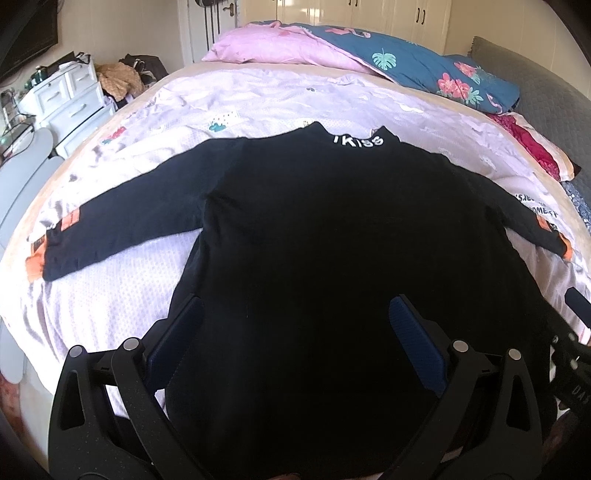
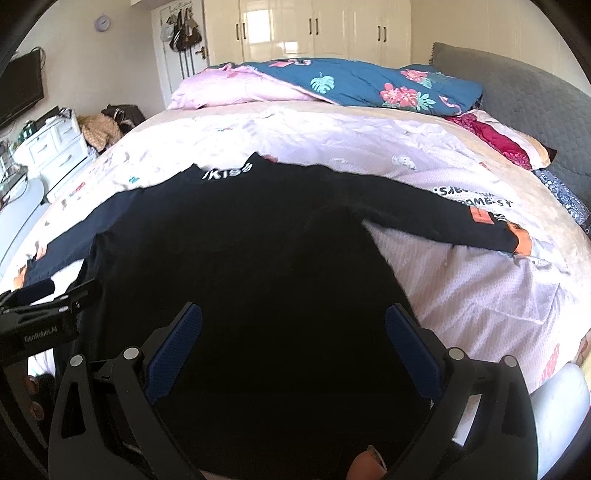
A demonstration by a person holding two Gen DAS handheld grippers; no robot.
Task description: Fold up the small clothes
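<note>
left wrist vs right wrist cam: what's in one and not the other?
Left wrist only: the right tongs at the frame's right edge, over the shirt's hem corner.

Right wrist only: the left tongs at the left edge, a round wall clock and bags on the door.

Both: black long-sleeved shirt spread flat on the bed, sleeves out, floral quilt, white drawers. Each camera's own tongs are open over the hem.

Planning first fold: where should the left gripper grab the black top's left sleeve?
Grip the cuff end of the top, coming from the bed's outer left side. The sleeve lies flat and spread outward, its cuff clear of the body, so the open left gripper can pinch it and carry it inward.
</note>
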